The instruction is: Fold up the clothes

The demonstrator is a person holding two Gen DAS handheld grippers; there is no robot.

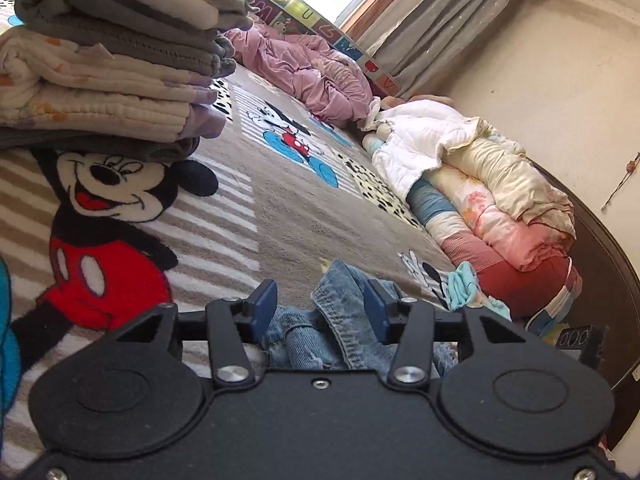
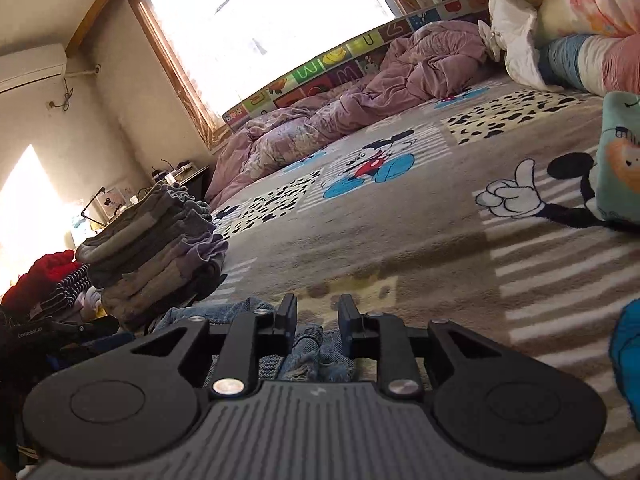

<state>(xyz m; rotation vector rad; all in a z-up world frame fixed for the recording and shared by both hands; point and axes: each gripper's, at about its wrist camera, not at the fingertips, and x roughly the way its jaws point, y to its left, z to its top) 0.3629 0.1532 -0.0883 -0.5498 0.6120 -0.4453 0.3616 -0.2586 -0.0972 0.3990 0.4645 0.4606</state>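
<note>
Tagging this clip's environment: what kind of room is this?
Most likely a home bedroom: a cartoon-mouse blanket covers a bed-like surface, rolled quilts lie along the wall, and folded clothes are stacked beside a window.

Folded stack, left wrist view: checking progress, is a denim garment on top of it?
No, the folded stack is topped by grey cloth; the denim garment lies on the blanket.

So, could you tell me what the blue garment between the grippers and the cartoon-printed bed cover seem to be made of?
The blue garment looks like washed denim: faded blue weave, thick stitched seams and a frayed edge, matte. The bed cover looks like plush fleece or short-pile carpet-like fabric: its fuzzy nap softens the printed outlines; which of the two I cannot tell.
</note>
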